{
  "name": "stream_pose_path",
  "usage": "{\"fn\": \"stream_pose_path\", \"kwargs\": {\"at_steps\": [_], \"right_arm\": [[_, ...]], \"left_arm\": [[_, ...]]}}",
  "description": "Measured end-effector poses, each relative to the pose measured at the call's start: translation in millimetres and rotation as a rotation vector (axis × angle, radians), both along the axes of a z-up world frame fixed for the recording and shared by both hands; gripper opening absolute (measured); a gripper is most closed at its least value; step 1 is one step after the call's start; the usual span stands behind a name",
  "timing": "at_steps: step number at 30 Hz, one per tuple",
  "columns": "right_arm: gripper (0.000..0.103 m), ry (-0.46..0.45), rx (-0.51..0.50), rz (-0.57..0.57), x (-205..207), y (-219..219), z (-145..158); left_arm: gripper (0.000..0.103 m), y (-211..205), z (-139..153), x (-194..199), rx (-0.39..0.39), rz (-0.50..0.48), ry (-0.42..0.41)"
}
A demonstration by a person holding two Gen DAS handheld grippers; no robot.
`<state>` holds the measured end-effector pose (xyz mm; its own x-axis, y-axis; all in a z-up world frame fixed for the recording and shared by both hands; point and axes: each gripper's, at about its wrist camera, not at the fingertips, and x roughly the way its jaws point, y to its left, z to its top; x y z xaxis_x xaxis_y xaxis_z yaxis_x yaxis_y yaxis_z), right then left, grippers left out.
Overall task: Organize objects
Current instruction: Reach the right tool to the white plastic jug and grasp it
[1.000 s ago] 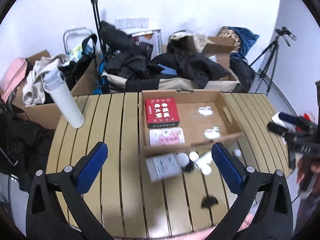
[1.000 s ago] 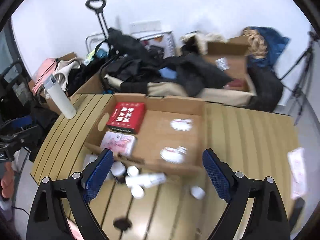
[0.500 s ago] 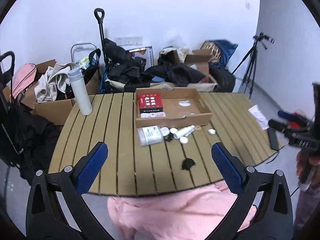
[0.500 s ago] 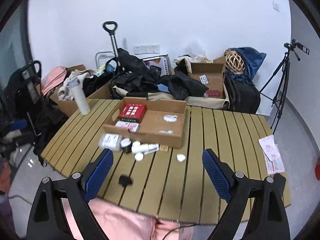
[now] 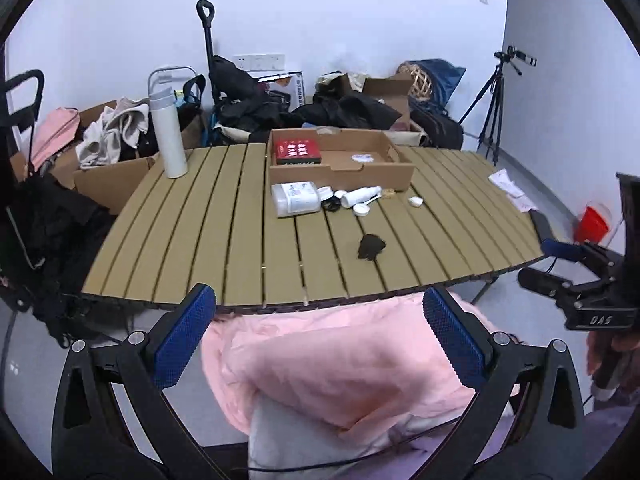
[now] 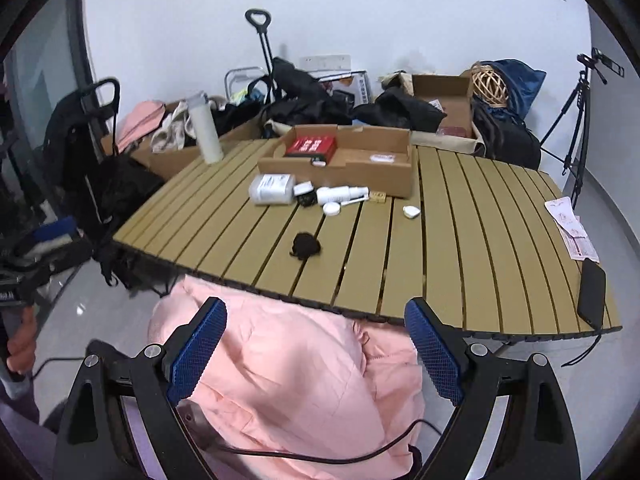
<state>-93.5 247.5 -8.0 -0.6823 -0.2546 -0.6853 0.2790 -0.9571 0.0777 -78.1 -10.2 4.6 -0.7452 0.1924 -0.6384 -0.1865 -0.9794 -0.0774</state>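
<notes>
Both tongs spread wide, holding nothing: left gripper (image 5: 320,336) and right gripper (image 6: 316,344) hang off the near edge of the slatted tan wooden table (image 6: 480,240), above a pink padded jacket (image 6: 300,380)

Black crumpled lump (image 6: 306,246) sits alone mid-table, towards the near edge

Further in, loose items lie just in front of the shallow brown cardboard tray (image 6: 360,176): clear rectangular plastic jar (image 6: 272,189) on its side, long axis left-right; white spray bottle (image 6: 342,194) on its side, nozzle pointing right; white round cap (image 6: 331,209); small white lid (image 6: 411,211) apart to the right

Tray holds a flat red box (image 6: 312,146) in its far-left corner and a small white packet (image 6: 382,157)

White tall flask (image 6: 206,128) upright at the far-left corner, black phone (image 6: 591,294) at the right edge

Behind: clothes and boxes piled against a white wall, black camera tripod (image 6: 572,120) at right
</notes>
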Motion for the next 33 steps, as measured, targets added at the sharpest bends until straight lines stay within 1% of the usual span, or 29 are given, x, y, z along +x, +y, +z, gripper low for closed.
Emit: {"fn": "stream_pose_path", "kwargs": {"at_steps": [2, 4, 9, 11, 13, 14, 16, 18, 19, 22, 23, 25, 27, 28, 31, 32, 33], "right_arm": [[0.093, 0.008, -0.030, 0.003, 1.5, 2.2, -0.2], [0.093, 0.003, -0.051, 0.013, 0.1, 3.4, -2.1], [0.093, -0.060, -0.052, 0.054, -14.7, -4.1, -26.2], [0.088, -0.074, -0.055, 0.072, -24.7, -9.5, -36.2], [0.077, -0.087, -0.062, 0.109, -42.3, -18.7, -45.4], [0.075, -0.093, -0.063, 0.121, -51.2, -22.5, -49.6], [0.064, -0.107, -0.069, 0.145, -74.3, -34.5, -58.3], [0.060, -0.129, -0.087, 0.164, -104.3, -48.0, -67.7], [0.059, -0.147, -0.105, 0.173, -125.4, -55.1, -72.5], [0.059, -0.206, -0.153, 0.187, -177.8, -71.6, -83.1], [0.059, -0.224, -0.166, 0.184, -199.6, -78.8, -85.9], [0.059, -0.246, -0.203, 0.189, -235.2, -89.5, -91.1], [0.057, -0.279, -0.246, 0.176, -274.5, -97.8, -98.8], [0.051, -0.290, -0.260, 0.166, -290.1, -101.0, -103.1], [0.039, -0.335, -0.293, 0.156, -330.1, -112.7, -117.8], [0.038, -0.349, -0.294, 0.158, -337.7, -116.2, -122.7], [0.035, -0.365, -0.291, 0.160, -344.0, -120.0, -128.6]], "left_arm": [[0.103, 0.6, -3.1, -1.3, 0.012, -0.006, -0.006], [0.103, 1.5, -9.8, -3.5, 0.004, -0.004, -0.017], [0.103, 2.5, -36.4, -27.5, 0.019, 0.001, -0.070], [0.103, 1.5, -46.4, -41.4, 0.022, 0.014, -0.089], [0.103, -0.1, -57.3, -59.1, 0.030, 0.012, -0.097], [0.102, -0.7, -62.1, -68.0, 0.035, 0.003, -0.093], [0.100, -2.6, -71.9, -91.8, 0.031, -0.013, -0.076], [0.088, -5.2, -78.7, -118.5, 0.019, -0.005, -0.076], [0.086, -6.8, -82.4, -136.9, 0.025, -0.007, -0.085], [0.080, -13.0, -91.7, -188.8, 0.078, -0.011, -0.113], [0.076, -14.5, -94.2, -201.3, 0.091, -0.006, -0.124], [0.072, -19.9, -103.9, -237.0, 0.122, 0.009, -0.163], [0.061, -25.0, -116.9, -270.1, 0.155, 0.010, -0.202], [0.057, -27.6, -123.1, -281.8, 0.169, 0.012, -0.222], [0.038, -37.9, -143.9, -312.4, 0.237, 0.014, -0.284], [0.027, -41.4, -150.0, -317.6, 0.270, 0.007, -0.299], [0.028, -44.8, -155.7, -320.9, 0.312, -0.005, -0.310]]}}
